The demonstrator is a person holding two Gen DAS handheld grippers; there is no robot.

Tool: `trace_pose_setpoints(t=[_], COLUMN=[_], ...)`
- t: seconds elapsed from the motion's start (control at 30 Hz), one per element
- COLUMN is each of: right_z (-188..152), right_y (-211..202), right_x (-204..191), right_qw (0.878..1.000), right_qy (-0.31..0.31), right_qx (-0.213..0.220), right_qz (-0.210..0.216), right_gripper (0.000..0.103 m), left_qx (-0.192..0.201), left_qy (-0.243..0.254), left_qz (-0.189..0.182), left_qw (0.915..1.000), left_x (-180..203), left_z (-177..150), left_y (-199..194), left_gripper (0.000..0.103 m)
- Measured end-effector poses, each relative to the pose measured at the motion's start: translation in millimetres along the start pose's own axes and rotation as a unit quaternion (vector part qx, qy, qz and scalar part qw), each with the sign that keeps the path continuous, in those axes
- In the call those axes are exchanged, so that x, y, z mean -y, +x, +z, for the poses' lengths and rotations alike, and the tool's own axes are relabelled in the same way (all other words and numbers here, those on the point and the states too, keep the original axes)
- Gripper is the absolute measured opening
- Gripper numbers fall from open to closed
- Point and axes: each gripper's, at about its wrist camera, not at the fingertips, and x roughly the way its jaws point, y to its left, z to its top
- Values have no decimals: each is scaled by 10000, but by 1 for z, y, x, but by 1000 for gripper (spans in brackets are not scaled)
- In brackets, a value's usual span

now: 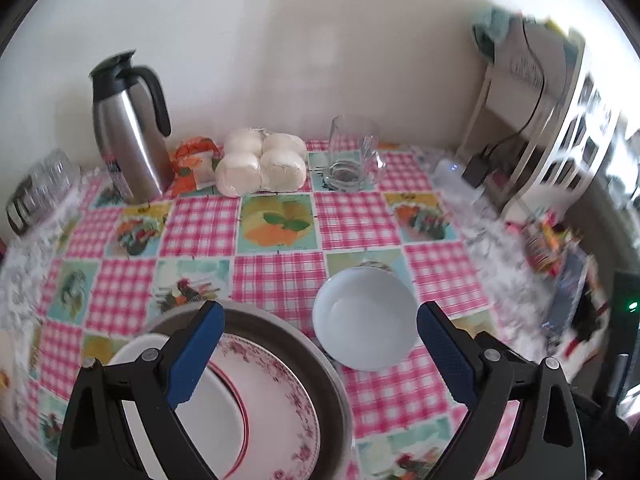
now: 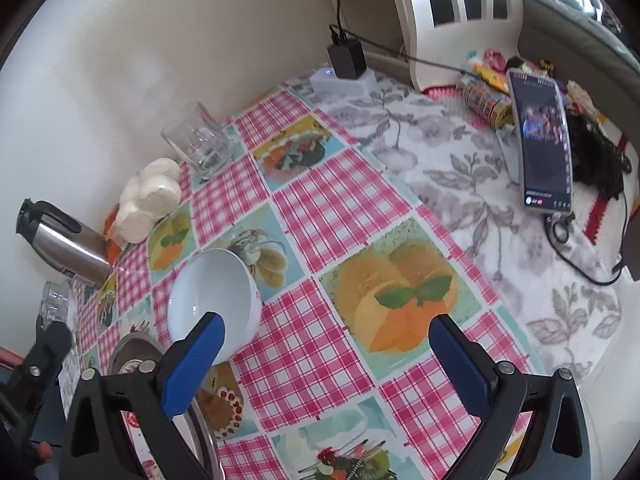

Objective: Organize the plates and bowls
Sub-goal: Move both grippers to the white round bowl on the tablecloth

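Observation:
A white bowl (image 1: 366, 318) stands empty on the checked tablecloth; it also shows in the right wrist view (image 2: 212, 300). To its left a metal tray (image 1: 320, 364) holds a floral plate (image 1: 276, 408) with a plain white plate (image 1: 212, 408) on top. My left gripper (image 1: 320, 354) is open above the tray's right rim, with the bowl between its fingertips in view. My right gripper (image 2: 326, 360) is open and empty; its left finger (image 2: 196, 364) overlaps the bowl's near rim.
A steel thermos jug (image 1: 128, 132), wrapped white buns (image 1: 262, 166) and a glass mug (image 1: 352, 154) stand along the back wall. A phone (image 2: 540, 140), cables, a charger (image 2: 346, 58) and snack packets (image 2: 486, 98) lie to the right by a white chair (image 2: 452, 12).

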Motion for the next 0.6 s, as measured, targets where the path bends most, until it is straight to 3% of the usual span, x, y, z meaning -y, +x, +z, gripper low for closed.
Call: trace_pose_setpoints(t=[0.23, 0.47, 0.6], right_z=[0, 1, -1], right_y=[27, 46, 54], right_x=[1, -7, -16], right_qw=[9997, 9990, 9988], right_qy=[72, 55, -31], right_qx=[-224, -334, -372], right_qz=[15, 285, 319], right_gripper=[103, 103, 96], left_qx=[-269, -435, -522], left_qy=[86, -102, -146], left_qz=[338, 421, 405], left_qw=[9990, 9981, 9977], left_x=[9, -1, -2], left_z=[2, 7, 8], left_y=[35, 61, 74], left_gripper=[97, 96, 90])
